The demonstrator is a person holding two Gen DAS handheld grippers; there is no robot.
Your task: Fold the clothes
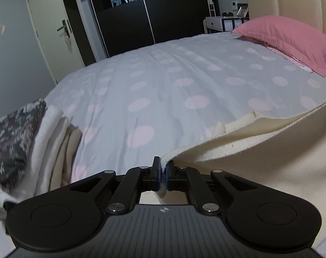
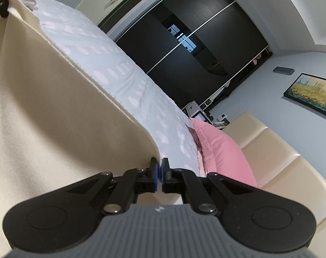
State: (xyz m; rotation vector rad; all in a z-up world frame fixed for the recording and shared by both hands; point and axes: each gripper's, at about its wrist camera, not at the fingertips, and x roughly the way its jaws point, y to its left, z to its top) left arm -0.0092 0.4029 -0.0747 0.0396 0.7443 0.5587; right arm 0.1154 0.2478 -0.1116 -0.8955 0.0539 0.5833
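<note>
Holding cream garment (image 1: 259, 150) above dotted bed cover (image 1: 163, 81) w/ 2 grippers: left gripper (image 1: 163, 169) clamping ribbed edge, right gripper (image 2: 159, 169) pinching opposite edge.

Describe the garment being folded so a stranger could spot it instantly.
Start at the bed with the pink-dotted duvet. Stretched over its near side is the cream garment, with an edge pinched in both the left gripper and right gripper. Unlike the folded stack, it is lifted and spread.
</note>
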